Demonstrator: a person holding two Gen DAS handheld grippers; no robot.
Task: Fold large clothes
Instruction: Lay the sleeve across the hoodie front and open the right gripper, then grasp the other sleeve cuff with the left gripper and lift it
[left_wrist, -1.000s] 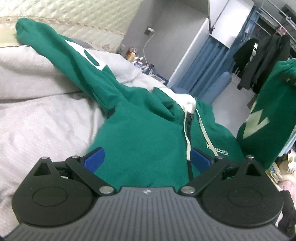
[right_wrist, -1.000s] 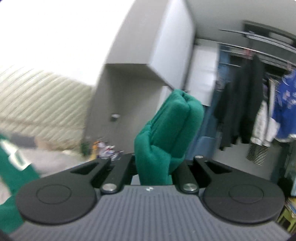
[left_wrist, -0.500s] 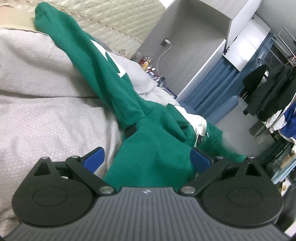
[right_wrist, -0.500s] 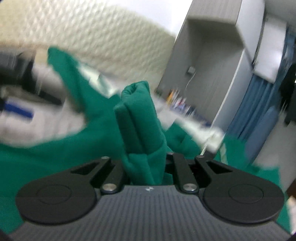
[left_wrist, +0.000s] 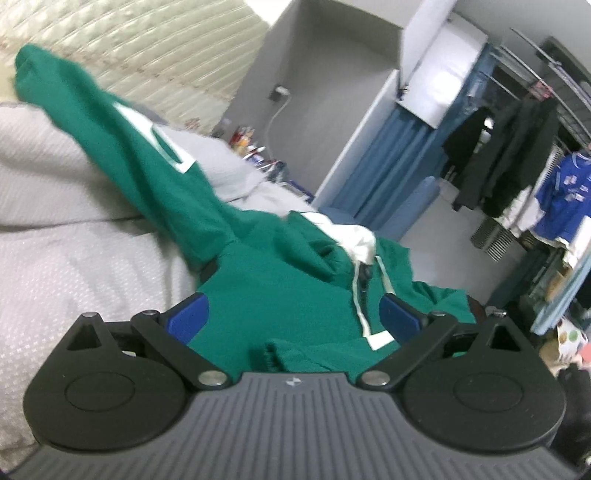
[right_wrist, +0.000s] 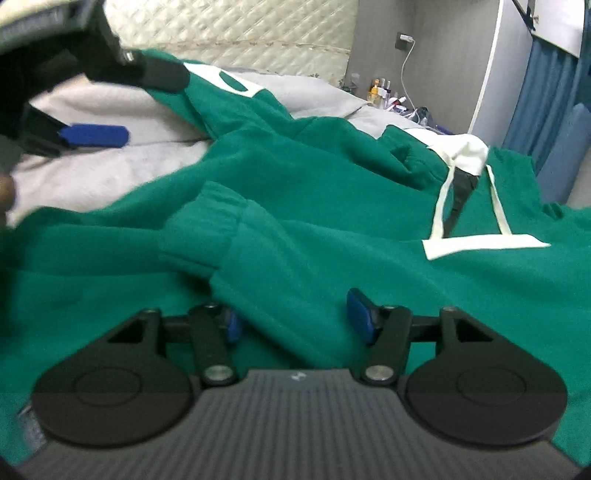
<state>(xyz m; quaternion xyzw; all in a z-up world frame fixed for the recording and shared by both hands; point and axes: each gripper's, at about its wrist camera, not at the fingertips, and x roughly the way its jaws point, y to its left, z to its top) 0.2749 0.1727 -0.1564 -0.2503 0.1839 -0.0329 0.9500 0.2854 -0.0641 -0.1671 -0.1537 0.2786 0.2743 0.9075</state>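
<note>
Right gripper (right_wrist: 295, 314) dropped from mid-air onto green hoodie (right_wrist: 332, 206) on bed (left_wrist: 74, 258), jaws opening, sleeve loose between. Left gripper (left_wrist: 295, 314) wide, empty. Hoodie hem cut off; only right view shows sleeve cuff (right_wrist: 218, 218).

The hoodie (right_wrist: 295, 177) lies on the bed (left_wrist: 74, 258); one sleeve (right_wrist: 229, 236) lies across its body; behind the bed stands the headboard (right_wrist: 240, 29).

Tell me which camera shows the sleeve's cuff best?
The right wrist view. The cuff lies there whole and near, atop the green hoodie. In the left wrist view only a blurry bit of it peeks out above that gripper's body.
</note>
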